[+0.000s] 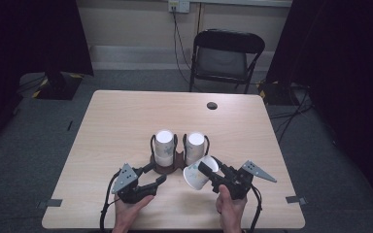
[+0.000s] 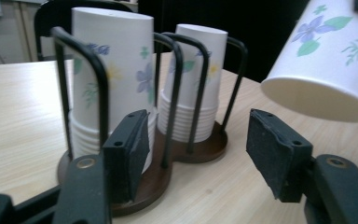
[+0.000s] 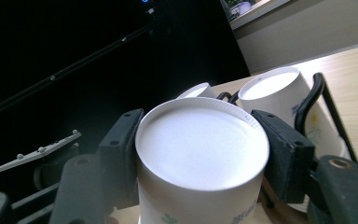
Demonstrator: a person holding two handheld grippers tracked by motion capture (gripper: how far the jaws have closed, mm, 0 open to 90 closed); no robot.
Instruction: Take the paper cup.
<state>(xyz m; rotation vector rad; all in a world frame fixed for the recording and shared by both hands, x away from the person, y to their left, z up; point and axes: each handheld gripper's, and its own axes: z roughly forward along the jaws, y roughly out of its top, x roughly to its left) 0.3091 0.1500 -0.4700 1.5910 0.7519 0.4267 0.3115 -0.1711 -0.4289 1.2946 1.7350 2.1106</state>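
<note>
Held cup: your right gripper is clamped on one paper cup, tilted, just off the holder.
Left gripper: jaws apart, empty, beside the holder's base.
Done: one cup pulled free, likely.
Left: setting it down; two stacks remain racked.

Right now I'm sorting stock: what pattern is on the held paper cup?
Flowers and green leaves on the white paper cup, clearest in the left gripper view.

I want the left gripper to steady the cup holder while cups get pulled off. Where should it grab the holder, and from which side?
Probably the near black wire upright of the cup holder, approached level from the person's side. The bar is thin, stands clear of the cup stack, and already faces the left gripper, whose jaws stand apart.
</note>
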